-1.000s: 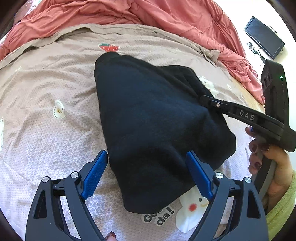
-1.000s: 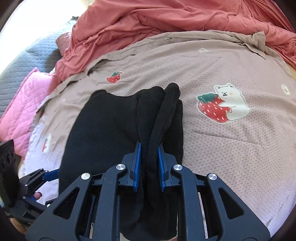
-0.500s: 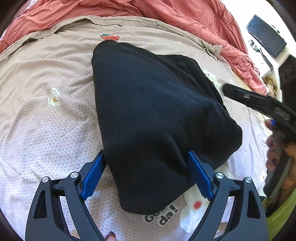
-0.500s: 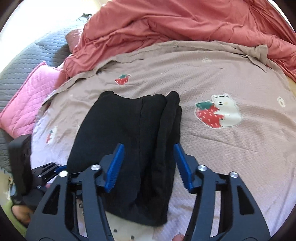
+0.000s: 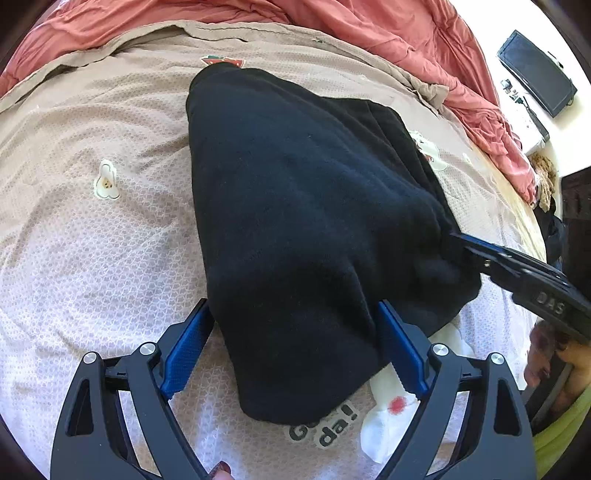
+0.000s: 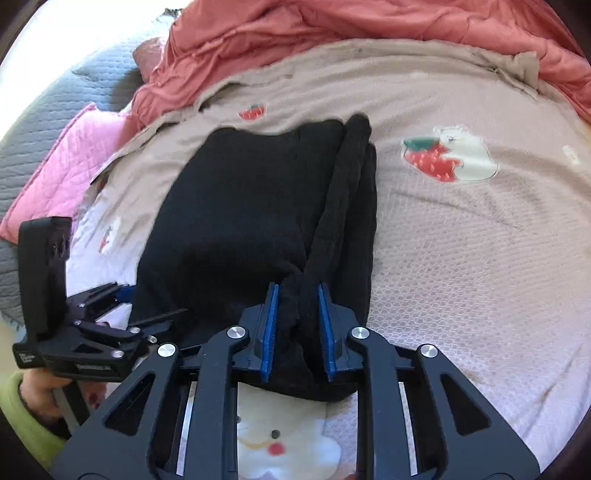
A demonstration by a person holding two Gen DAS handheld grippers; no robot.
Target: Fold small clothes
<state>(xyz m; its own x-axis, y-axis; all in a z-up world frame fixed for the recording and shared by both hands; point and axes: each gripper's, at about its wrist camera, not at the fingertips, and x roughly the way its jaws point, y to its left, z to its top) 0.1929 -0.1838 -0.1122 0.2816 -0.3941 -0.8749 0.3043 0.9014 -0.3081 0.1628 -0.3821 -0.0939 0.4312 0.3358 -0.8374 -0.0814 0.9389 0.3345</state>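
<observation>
A folded black garment (image 5: 303,221) lies on the beige printed bedsheet (image 5: 92,240). My left gripper (image 5: 295,347) is open, its blue fingers straddling the garment's near corner. In the right wrist view the same black garment (image 6: 240,221) lies ahead, and my right gripper (image 6: 297,325) is shut on a bunched fold at the garment's near right edge. The right gripper also shows at the right of the left wrist view (image 5: 458,238), biting the cloth. The left gripper shows at the left of the right wrist view (image 6: 140,310).
A crumpled red blanket (image 6: 332,29) lies along the far side of the bed. A pink quilted cushion (image 6: 62,166) and grey quilt (image 6: 44,107) lie at the left. A dark device (image 5: 535,72) sits on a white surface at the far right.
My right gripper opened half a second ago, moved back in and closed again on the garment's right edge fold. My left gripper stayed open and edged closer over the near corner.
</observation>
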